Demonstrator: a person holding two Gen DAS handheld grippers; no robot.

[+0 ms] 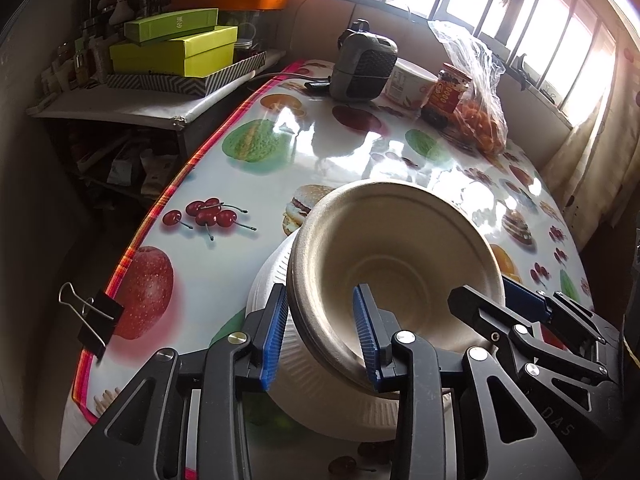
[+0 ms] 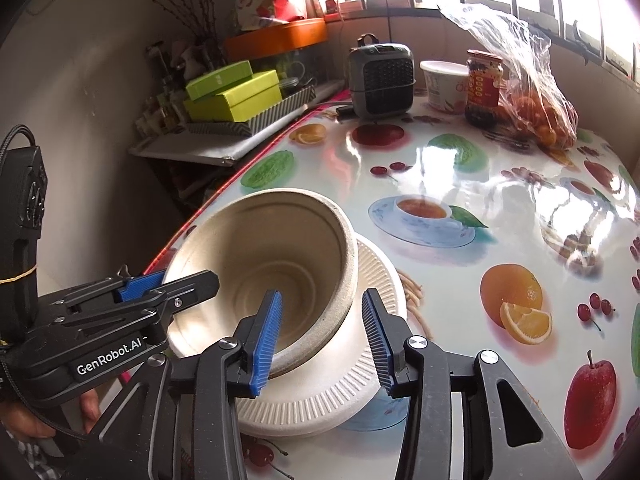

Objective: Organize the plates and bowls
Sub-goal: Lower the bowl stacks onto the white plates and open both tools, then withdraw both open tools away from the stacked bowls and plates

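A beige paper bowl [image 1: 396, 260] sits tilted on a white ribbed plate [image 1: 320, 400] near the table's front edge. My left gripper [image 1: 320, 334] straddles the bowl's left rim, one blue pad outside the wall and one inside, with a gap left over, so it is open. My right gripper [image 2: 323, 338] straddles the opposite rim of the bowl [image 2: 272, 256] in the same way, its outer pad over the plate [image 2: 360, 384], and it is open too. Each gripper shows in the other's view: the right gripper [image 1: 492, 300] and the left gripper [image 2: 168, 284].
At the far end of the fruit-print table [image 1: 328, 152] stand a grey heater [image 1: 364, 64], a white tub [image 1: 408, 84], a red-labelled jar [image 1: 448, 92] and a bag of oranges [image 1: 480, 120]. A binder clip [image 1: 96, 316] grips the left edge. Green boxes [image 1: 176, 52] sit on a side shelf.
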